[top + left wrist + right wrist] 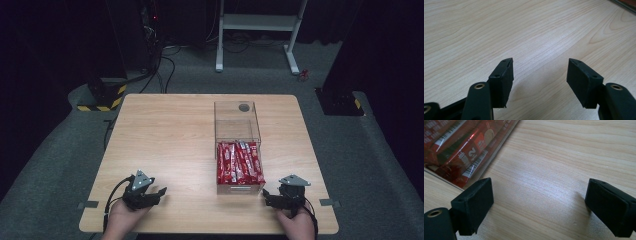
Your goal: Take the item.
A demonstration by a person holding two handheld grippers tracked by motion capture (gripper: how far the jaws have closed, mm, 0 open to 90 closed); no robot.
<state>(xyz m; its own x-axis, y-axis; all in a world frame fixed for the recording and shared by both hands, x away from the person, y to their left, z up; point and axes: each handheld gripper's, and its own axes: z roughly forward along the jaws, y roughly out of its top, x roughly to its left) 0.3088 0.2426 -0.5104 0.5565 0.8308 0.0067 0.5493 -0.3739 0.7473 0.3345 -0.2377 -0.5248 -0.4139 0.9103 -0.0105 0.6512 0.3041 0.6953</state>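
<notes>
While both tongs rest near the table's front edge, their jaws are held apart, empty.
Red snack packets (239, 163) are packed in a clear plastic drawer (238, 188) just beside the right gripper (270, 196); the left gripper (157, 193) is kept over the bare light wooden table (165, 135).

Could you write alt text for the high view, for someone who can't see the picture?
A person's two hands rest at the near edge of a wooden table, each holding an open black gripper: the left gripper and the right gripper. Between them, nearer the right one, a clear plastic drawer stands pulled out of its clear box, packed with red snack packets.
</notes>
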